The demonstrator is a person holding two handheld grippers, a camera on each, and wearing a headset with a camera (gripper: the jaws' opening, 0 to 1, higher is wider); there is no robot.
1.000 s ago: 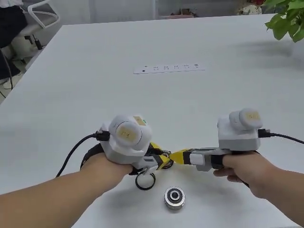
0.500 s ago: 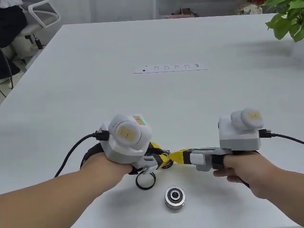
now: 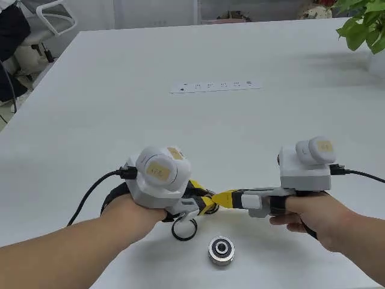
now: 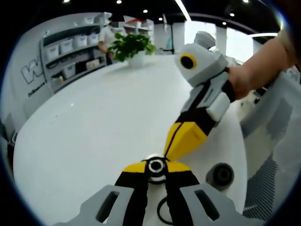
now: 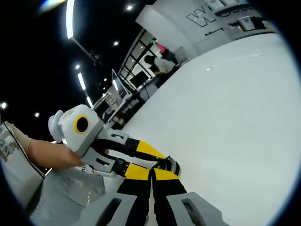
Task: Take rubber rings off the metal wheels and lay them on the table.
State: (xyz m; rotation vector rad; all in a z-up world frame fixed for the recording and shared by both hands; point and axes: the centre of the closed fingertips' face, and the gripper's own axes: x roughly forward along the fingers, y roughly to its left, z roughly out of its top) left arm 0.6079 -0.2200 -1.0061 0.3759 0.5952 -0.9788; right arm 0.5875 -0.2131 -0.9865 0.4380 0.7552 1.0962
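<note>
My left gripper point(image 3: 204, 205) is shut on a small metal wheel point(image 4: 155, 166), held just above the table. The wheel point(image 5: 169, 165) has a black rubber ring around its rim. My right gripper point(image 3: 220, 198) comes in from the right, and its yellow tips point(image 4: 184, 136) meet the wheel's rim, shut on that ring. My right gripper point(image 5: 151, 173) has its jaws pressed together. A loose black rubber ring point(image 3: 183, 229) lies on the table under the left hand. A second metal wheel point(image 3: 221, 250) stands on the table in front of both grippers.
The white table point(image 3: 198, 132) stretches far ahead, with a white power strip point(image 3: 215, 87) lying in its middle. A potted plant point(image 3: 361, 27) is at the far right corner and an office chair point(image 3: 42, 30) at the far left. Black cables trail from both grippers.
</note>
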